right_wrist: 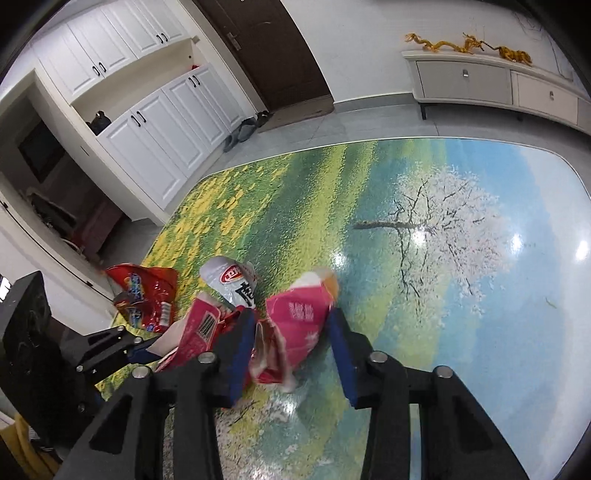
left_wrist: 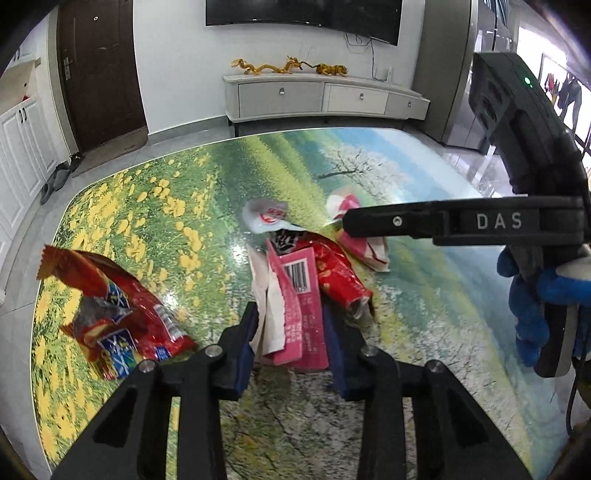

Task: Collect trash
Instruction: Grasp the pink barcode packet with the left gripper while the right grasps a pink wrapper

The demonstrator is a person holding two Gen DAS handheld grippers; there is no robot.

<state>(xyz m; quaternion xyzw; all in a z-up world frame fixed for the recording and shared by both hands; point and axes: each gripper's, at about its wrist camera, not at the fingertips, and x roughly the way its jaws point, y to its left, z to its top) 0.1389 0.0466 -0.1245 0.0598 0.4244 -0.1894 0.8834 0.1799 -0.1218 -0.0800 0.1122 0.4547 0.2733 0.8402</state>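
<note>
Television (left_wrist: 303,14) only in left view

A glossy tabletop (left_wrist: 155,206) printed with a meadow, yellow flowers and a blossoming tree fills the lower frame. At twelve o'clock in the left wrist view a pale TV console (left_wrist: 325,98) stands against a white wall, gold dragon ornaments (left_wrist: 273,66) on top, a dark television (left_wrist: 303,13) above. A brown door (left_wrist: 99,70) sits at eleven o'clock, white cabinets (right_wrist: 147,122) beside it, slippers (right_wrist: 242,131) on grey floor tiles (right_wrist: 369,122).
</note>
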